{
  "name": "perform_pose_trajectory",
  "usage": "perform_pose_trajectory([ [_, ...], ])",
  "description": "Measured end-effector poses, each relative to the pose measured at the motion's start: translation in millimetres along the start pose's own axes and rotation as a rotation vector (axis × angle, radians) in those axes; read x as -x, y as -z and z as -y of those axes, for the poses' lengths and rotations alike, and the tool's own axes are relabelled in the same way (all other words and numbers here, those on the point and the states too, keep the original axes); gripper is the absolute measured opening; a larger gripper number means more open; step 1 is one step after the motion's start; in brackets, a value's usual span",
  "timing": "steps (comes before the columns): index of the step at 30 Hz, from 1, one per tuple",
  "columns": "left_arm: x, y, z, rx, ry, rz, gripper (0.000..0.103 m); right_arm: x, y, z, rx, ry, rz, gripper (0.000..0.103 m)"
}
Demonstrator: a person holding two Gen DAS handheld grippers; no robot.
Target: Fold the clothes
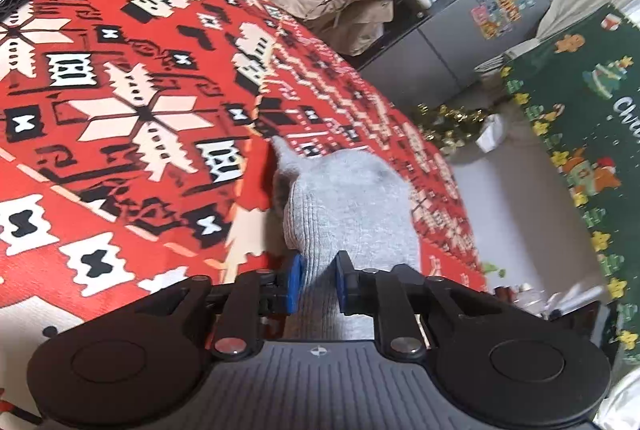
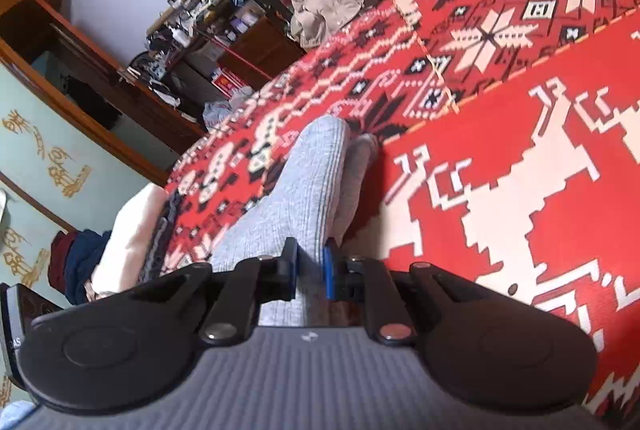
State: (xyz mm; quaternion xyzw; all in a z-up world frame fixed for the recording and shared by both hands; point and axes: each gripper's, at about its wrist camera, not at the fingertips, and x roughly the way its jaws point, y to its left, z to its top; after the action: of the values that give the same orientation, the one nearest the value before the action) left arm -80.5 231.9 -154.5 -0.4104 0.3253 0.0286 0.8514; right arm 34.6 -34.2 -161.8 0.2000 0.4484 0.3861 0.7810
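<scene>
Pinching a light grey ribbed knit garment between blue pads, the left gripper is seen at lower centre. The same cloth is clamped by the right gripper. It is draped mid-frame over a red patterned woven blanket.

The green rug shows white letters "Chr", cut off at the frame edge.

Left gripper, right gripper: black linkage arms, silver pivot screws, round black discs, blue pads, ribbed grey housing with small emblem.
</scene>
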Motion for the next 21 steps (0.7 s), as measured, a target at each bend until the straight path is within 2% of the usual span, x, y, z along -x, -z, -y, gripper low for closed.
perform_pose_trajectory([
  [3, 6, -4, -4, 0.006, 0.011, 0.007, 0.029, 1, -1, 2, 0.005, 0.005, -0.004, 0.022],
  [4, 9, -6, -6, 0.007, 0.016, 0.01, 0.036, 4, -2, 3, 0.005, 0.003, 0.001, 0.022],
  [8, 20, -19, -14, 0.012, 0.029, 0.057, 0.038, 12, -13, 5, 0.005, 0.0, 0.024, 0.026],
  [11, 14, -42, -21, 0.002, 0.032, 0.056, 0.041, 18, -24, 3, 0.029, 0.007, 0.026, 0.026],
  [13, 4, -60, -25, -0.023, 0.026, 0.037, 0.042, 20, -30, 1, 0.038, 0.005, 0.026, 0.026],
  [16, -20, -83, -30, -0.042, 0.042, -0.04, 0.042, 21, -40, -1, 0.055, 0.001, 0.021, 0.026],
  [21, -57, -106, -32, -0.077, 0.063, -0.142, 0.039, 16, -48, -1, 0.07, 0.011, 0.012, 0.028],
])
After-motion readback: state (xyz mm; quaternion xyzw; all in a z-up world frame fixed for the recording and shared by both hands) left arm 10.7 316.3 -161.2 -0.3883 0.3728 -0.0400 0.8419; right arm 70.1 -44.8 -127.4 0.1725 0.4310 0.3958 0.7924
